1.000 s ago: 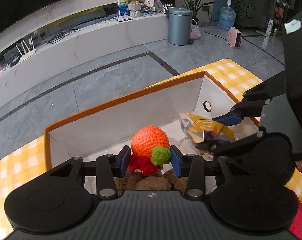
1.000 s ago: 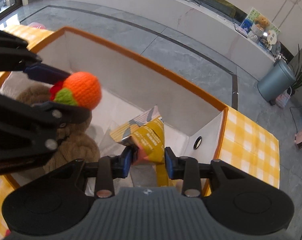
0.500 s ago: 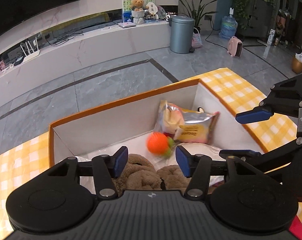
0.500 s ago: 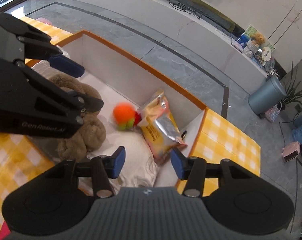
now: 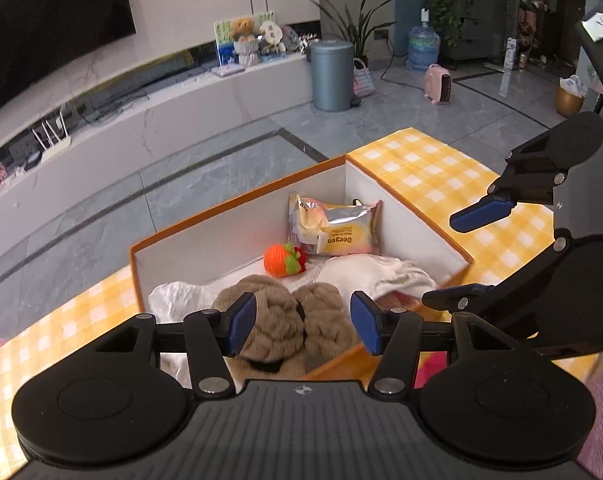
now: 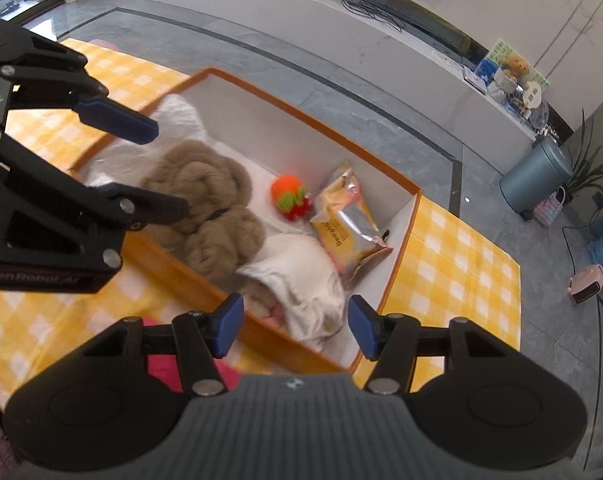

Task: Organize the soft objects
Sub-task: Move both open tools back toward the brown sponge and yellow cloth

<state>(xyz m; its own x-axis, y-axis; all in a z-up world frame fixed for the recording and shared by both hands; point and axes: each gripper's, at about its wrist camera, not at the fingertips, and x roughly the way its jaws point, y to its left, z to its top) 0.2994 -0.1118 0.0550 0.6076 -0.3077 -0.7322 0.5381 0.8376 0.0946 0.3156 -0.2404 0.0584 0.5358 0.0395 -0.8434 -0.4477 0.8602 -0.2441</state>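
Left gripper (image 5: 303, 328) hangs above the near edge of the orange-rimmed box (image 5: 237, 216), jaws apart and empty. Right gripper (image 6: 295, 328) sits over the box's near right corner, jaws opening, with nothing pinched between them; only the white cloth (image 6: 301, 276) lies far below the gap.

Everything soft is in the box. Brown plush slippers (image 5: 285, 320) lie directly under and ahead of the left gripper, near the front wall. The orange crocheted ball (image 5: 282, 261) with green and red bits sits further ahead of the left gripper, on the white lining, just beside the snack packet (image 5: 335, 226), which leans at the far right corner. From the right gripper the ball (image 6: 289, 196) is ahead and slightly left, the packet (image 6: 347, 224) ahead, touching or nearly touching the cloth. A crumpled white bag (image 5: 177, 300) is at the box's left end, beside the slippers.

The box stands on a yellow checked tablecloth (image 5: 433, 172). Something pink (image 6: 165, 368) pokes out on the cloth below the right gripper, outside the box; can't tell what.
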